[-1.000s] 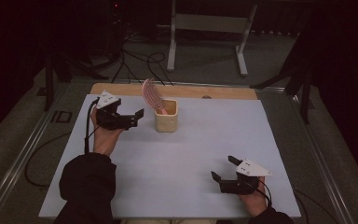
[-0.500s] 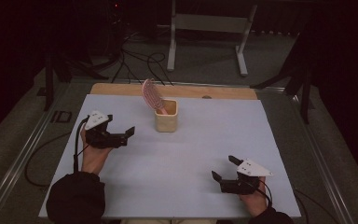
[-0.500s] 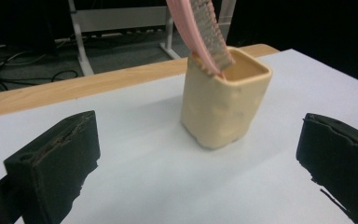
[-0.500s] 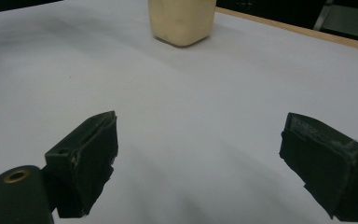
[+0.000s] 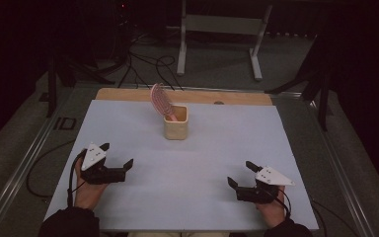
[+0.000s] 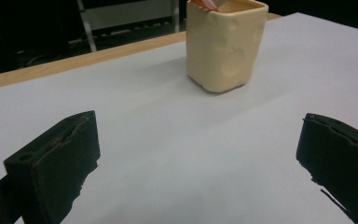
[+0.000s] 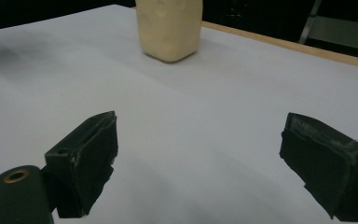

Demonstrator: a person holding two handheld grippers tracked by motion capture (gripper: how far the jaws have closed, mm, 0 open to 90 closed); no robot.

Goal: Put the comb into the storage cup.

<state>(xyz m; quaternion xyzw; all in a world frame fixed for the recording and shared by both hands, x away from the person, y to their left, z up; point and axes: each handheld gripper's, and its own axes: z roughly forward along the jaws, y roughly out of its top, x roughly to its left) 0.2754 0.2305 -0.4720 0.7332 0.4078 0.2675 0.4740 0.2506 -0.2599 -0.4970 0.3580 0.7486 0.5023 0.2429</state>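
From the high view, your left gripper [image 5: 114, 157] has come back from beside the cup [image 5: 176, 123] over the last second and now sits low near the front left corner of the desk [image 5: 128, 113], jaws apart and holding nothing. Your right gripper [image 5: 241, 174] has not moved; it rests near the front right corner, jaws likewise spread and empty. The cup stands upright toward the back edge, roughly midway across, with the pink hairbrush [image 5: 159, 100] standing in it, bristle head up and leaning toward the back left. Since your left hand pulled away while the brush stayed put, I judge the placing done and you are returning to rest.

In the left gripper view, your jaws stand wide apart over bare desk, nothing between them. The cup [image 6: 225, 43] is ahead and well apart from them, and a sliver of the brush handle [image 6: 207, 3] shows at its rim.

In the right gripper view, the jaws are also wide apart with only the desk surface [image 7: 242, 107] between them. The cup [image 7: 169, 28] is far ahead, its rim cut off by the top of the picture, so the brush cannot be checked from here.

If anything is left, it is only to confirm the brush sits steady; its lean looks stable to me.
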